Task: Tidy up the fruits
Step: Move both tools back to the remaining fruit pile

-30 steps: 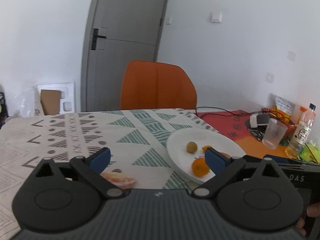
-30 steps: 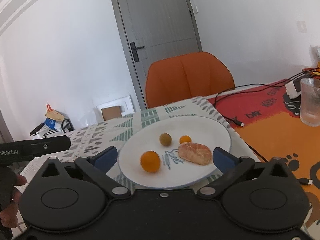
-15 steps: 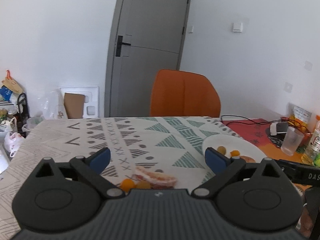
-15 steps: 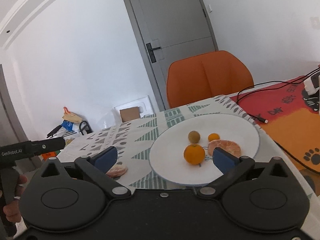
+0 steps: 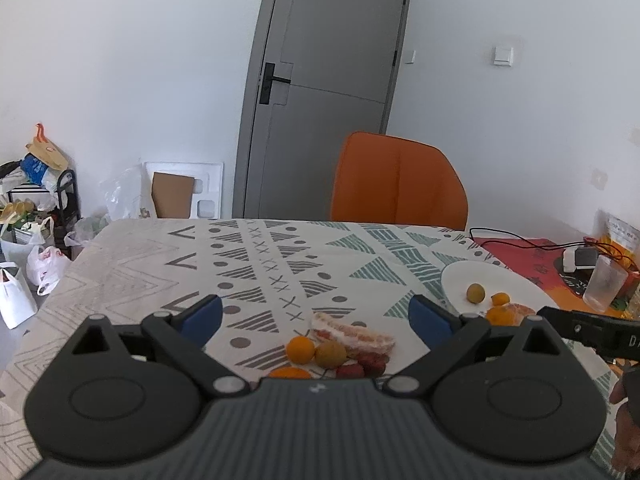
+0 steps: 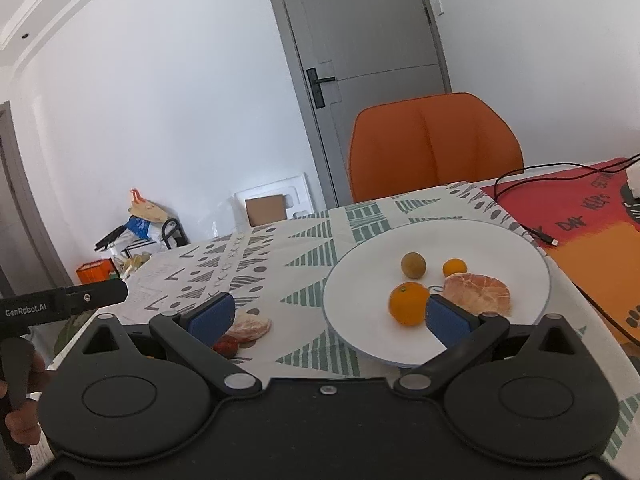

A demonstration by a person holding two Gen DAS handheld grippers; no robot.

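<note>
On the patterned surface [image 5: 120, 264], loose fruit [image 5: 332, 350] awaits; your left tool [image 5: 316, 314] and right tool [image 6: 330, 310] gape, empty: grab one, carry it to the plate [image 6: 496, 236].

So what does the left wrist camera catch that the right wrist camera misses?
Only the left wrist view shows the small orange, brown fruit and plastic cup. Only the right shows the full white plate and its large orange. Both share the peeled segment on the tablecloth, the orange chair and both open grippers.
</note>
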